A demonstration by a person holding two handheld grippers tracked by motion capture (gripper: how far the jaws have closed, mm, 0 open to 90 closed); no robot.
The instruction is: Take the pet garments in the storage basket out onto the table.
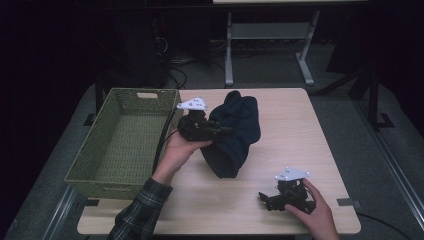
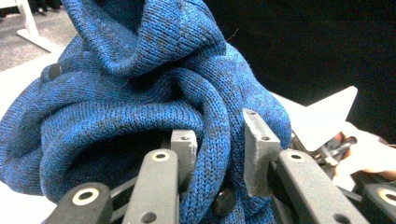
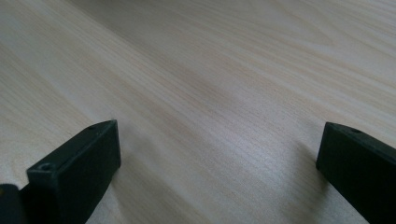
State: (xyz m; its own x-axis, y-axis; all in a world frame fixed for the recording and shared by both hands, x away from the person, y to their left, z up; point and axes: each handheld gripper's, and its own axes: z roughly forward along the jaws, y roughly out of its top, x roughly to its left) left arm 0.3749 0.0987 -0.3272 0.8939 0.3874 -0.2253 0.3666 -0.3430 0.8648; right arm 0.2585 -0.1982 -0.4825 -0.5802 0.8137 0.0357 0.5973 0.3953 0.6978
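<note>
The pale wooden tabletop (image 1: 280,145) carries everything here. On its left side stands a green woven basket (image 1: 100,150), rectangular, with a handle slot in its far wall. Just right of the basket, near the middle of the tabletop, a dark blue knitted garment (image 1: 235,135) — bunched into thick folds, with dark buttons showing in the left gripper view — is partly raised, its lower end hanging down to the wood.

The left hand-held gripper (image 1: 220,131) sits between basket and garment, held by a hand that comes out of a plaid sleeve (image 1: 140,210). In the left gripper view its jaws are pinching a rolled fold of the knit (image 2: 140,93), with the grey pads (image 2: 259,149) pressed into the wool on both sides.

The right hand-held gripper (image 1: 267,197) rests low at the near right part of the tabletop, well apart from the garment. Its jaws stand spread — the right gripper view has bare wood grain (image 3: 210,93) between them.
</note>
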